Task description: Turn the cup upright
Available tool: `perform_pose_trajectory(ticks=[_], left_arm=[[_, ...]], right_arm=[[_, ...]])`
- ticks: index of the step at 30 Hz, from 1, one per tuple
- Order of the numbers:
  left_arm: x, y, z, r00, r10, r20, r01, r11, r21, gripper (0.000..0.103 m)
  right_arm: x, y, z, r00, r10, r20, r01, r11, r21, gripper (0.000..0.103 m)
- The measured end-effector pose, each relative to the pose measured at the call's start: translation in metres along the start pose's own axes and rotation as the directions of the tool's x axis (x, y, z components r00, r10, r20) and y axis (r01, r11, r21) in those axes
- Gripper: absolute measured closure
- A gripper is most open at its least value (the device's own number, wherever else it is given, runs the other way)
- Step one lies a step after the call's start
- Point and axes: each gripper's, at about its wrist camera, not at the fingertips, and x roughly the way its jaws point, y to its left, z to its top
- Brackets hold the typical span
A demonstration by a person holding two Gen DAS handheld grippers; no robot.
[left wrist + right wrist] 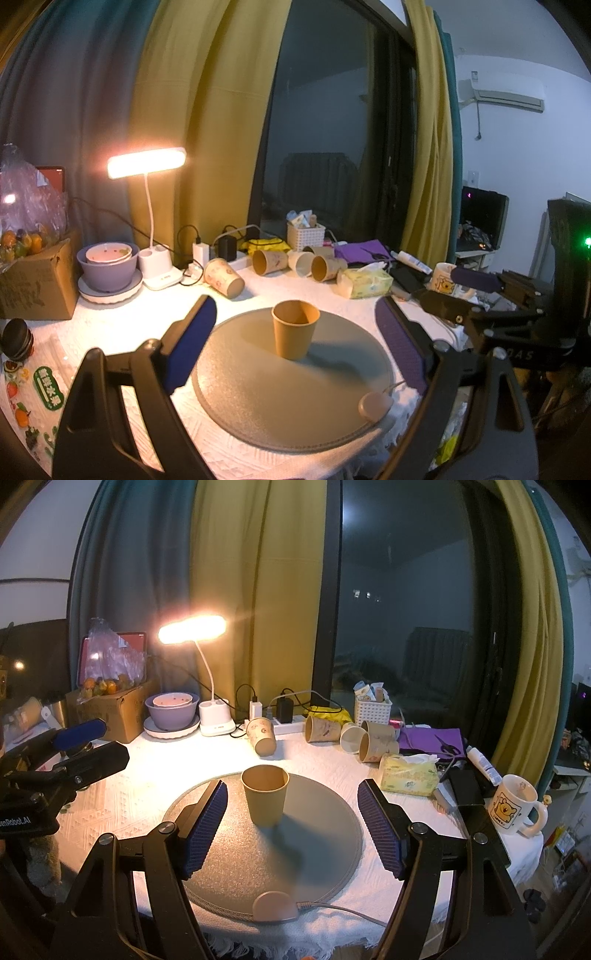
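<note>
- Far left: cardboard box [110,710] with fruit, then stacked bowls [171,712] under a lit desk lamp [192,629].
- Left gripper [295,332]: jaws spread wide, holding nothing, one either side of the mat.
- Centre: paper cup [265,797] stands upright, mouth up, on the round grey mat [314,849], touching neither gripper.
- Right gripper [291,825]: jaws parted, empty; the cup sits between and beyond the fingertips.
- Far side: several paper cups [321,729] lying tipped over.
- Right: tissue pack [408,777], then cartoon mug [513,805] at the table edge.
</note>
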Motion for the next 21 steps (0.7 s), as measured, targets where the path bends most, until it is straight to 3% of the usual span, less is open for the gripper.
perform_pose_trajectory(ticks=[17,21], left_arm=[[-0.0004,0.0003,-0.0012,1.0,-0.001,-0.001,0.001,1.0,-0.002,0.014],[-0.0043,-0.0023,-0.0076,0.999,-0.011,0.036,0.011,1.0,0.004,0.014]], right_arm=[[0.001,0.0037,-0.001,1.0,-0.002,-0.006,0.002,1.0,-0.002,0.027],[0.0013,0.0044,-0.0006,1.0,-0.002,-0.007,0.002,1.0,-0.002,0.027]])
